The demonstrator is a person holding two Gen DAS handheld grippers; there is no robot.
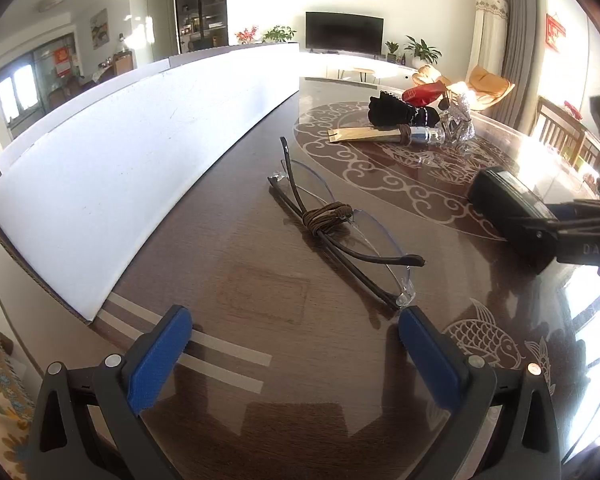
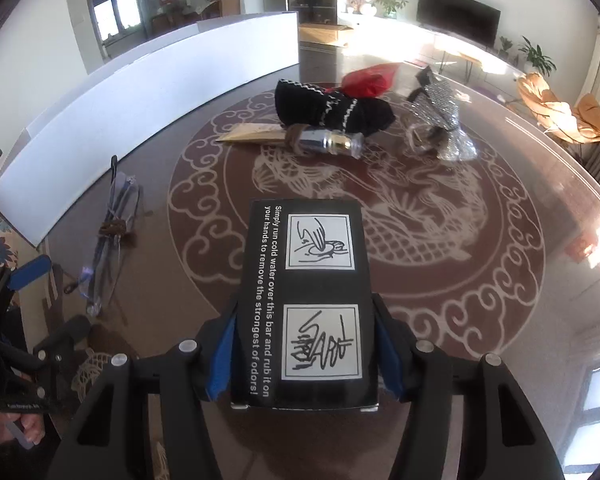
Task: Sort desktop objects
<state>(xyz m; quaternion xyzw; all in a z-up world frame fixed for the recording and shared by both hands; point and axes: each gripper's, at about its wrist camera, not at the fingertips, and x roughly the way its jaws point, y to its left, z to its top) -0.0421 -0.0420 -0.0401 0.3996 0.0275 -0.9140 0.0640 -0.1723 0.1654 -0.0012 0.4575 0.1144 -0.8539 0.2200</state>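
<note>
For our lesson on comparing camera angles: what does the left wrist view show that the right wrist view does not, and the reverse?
Only the left wrist view shows the left gripper from behind, jaws open and empty, and the glasses' lenses clearly.

Only the right wrist view shows the printed instructions on the black box and the right gripper clamping its sides.

Both show the glasses, black box, white board, black sock and small bottle.

L gripper [image 1: 296, 332]: jaws wide apart, nothing between the pads, tilted down over the tabletop. R gripper [image 2: 305, 354]: I've got both blue pads [image 2: 224, 354] pressed on the black box [image 2: 306, 280], angled down. Hand [image 2: 30, 428] on L grip handle.
</note>
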